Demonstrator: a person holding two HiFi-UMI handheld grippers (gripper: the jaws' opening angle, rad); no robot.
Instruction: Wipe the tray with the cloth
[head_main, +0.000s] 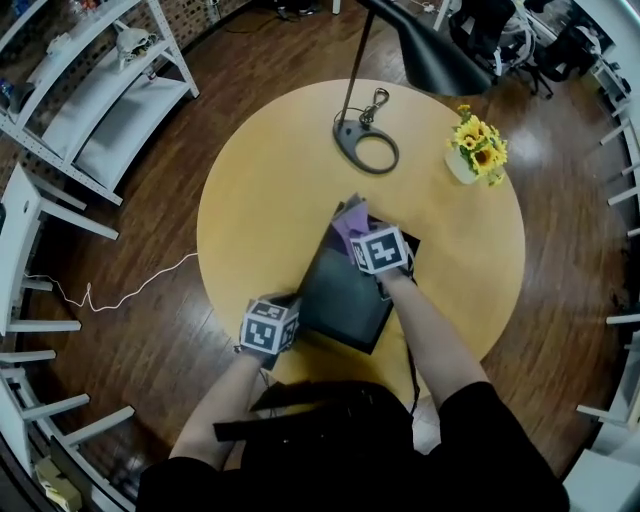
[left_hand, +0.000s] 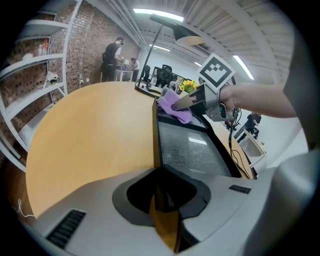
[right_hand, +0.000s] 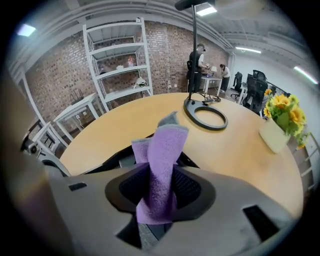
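Tray (head_main: 345, 300): a black rectangular tray lay on the round wooden table (head_main: 260, 200), just toward 6 o'clock of the table's middle, with its long axis running from about 7 to 1 o'clock.
Cloth (head_main: 350, 222): a purple cloth, bunched, sat at the tray's 12 o'clock end, pinched from above.
Right gripper (head_main: 365, 240): its jaws were closed on the cloth, a fold standing up between them.
Left gripper (head_main: 290, 315): its jaws were clamped on the tray's rim at the 8 o'clock corner, steadying it.
Step in hand: likely the start of a wiping stroke from the far end.
Doing it well: the cloth should be pressed flat on the tray floor and drawn toward 6 o'clock in overlapping passes, reaching the corners. The left grip should stay firm so the tray does not slide, and the right jaws should stay off the glossy surface.
Neighbours: the lamp base (head_main: 366, 145) stood at the table's 12 o'clock and the potted sunflowers (head_main: 478, 145) at 2 o'clock, both well apart from the tray.
Head view only: the whole layout and both forearms.
Left gripper view only: the tray floor's faint streaks and sheen, and the rim entering the jaws.
Right gripper view only: the cloth's nap, and distant shelving (right_hand: 120, 65) with people beyond.
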